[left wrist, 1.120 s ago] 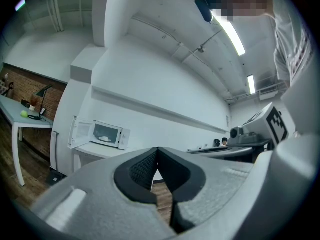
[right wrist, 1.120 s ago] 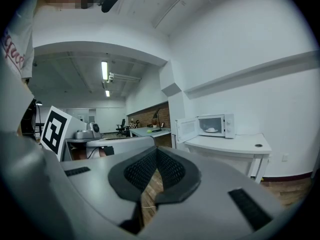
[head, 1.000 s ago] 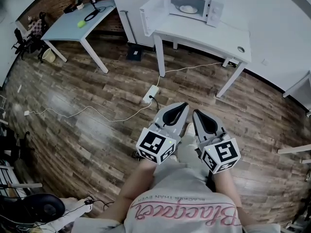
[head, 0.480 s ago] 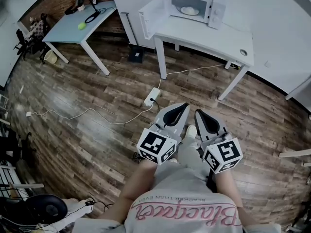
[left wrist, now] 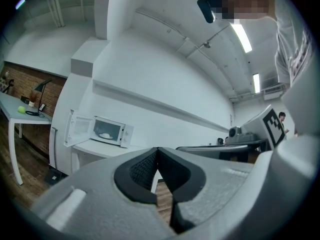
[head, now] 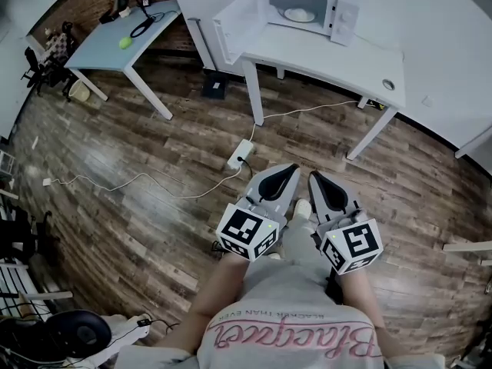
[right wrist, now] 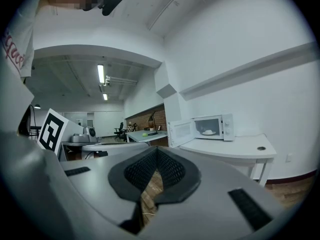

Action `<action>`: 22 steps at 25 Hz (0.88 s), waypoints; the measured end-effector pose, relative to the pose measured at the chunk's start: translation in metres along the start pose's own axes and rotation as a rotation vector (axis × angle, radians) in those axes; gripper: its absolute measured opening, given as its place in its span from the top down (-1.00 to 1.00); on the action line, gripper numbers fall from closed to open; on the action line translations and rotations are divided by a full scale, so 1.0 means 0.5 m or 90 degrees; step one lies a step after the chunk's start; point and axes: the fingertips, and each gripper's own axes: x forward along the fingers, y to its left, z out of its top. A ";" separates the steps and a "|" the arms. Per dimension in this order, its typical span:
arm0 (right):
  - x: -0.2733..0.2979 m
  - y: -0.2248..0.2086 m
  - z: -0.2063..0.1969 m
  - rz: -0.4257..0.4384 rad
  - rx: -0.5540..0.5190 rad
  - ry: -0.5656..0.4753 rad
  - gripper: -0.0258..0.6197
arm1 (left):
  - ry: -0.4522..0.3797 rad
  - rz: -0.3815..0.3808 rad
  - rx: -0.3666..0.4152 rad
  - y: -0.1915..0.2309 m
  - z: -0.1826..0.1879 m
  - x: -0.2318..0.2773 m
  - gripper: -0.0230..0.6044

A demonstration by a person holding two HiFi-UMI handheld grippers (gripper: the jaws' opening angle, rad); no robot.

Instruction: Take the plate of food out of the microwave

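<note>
A white microwave (head: 311, 8) stands on a white table (head: 338, 56) far ahead, with its door (head: 231, 25) swung open to the left. Inside it lies a white plate of food (head: 298, 14). The microwave (left wrist: 107, 131) and plate (left wrist: 106, 135) look small in the left gripper view. They show again as the microwave (right wrist: 214, 127) and plate (right wrist: 207, 132) in the right gripper view. My left gripper (head: 289, 171) and right gripper (head: 315, 180) are held side by side in front of the person's body, over the wooden floor and well short of the table. Both are shut and hold nothing; each gripper view shows the same, left (left wrist: 157, 151) and right (right wrist: 156, 151).
A power strip (head: 240, 154) with trailing cables lies on the floor between me and the table. A pale blue desk (head: 115, 48) with a green ball (head: 124, 42) and a lamp stands at the back left. An office chair (head: 65, 333) is at the lower left.
The microwave, table and floor have shifted slightly in the head view as the person moves toward them. Both grippers keep their place before the body, still shut.
</note>
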 end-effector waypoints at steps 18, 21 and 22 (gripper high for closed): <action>0.118 -0.092 0.016 0.014 -0.018 0.017 0.88 | 0.013 0.009 -0.014 0.088 0.002 0.115 0.91; 0.135 -0.108 0.024 0.014 -0.017 0.019 0.88 | 0.017 0.008 -0.013 0.100 0.007 0.136 0.91; 0.140 -0.114 0.027 0.014 -0.015 0.020 0.88 | 0.018 0.008 -0.013 0.103 0.009 0.143 0.91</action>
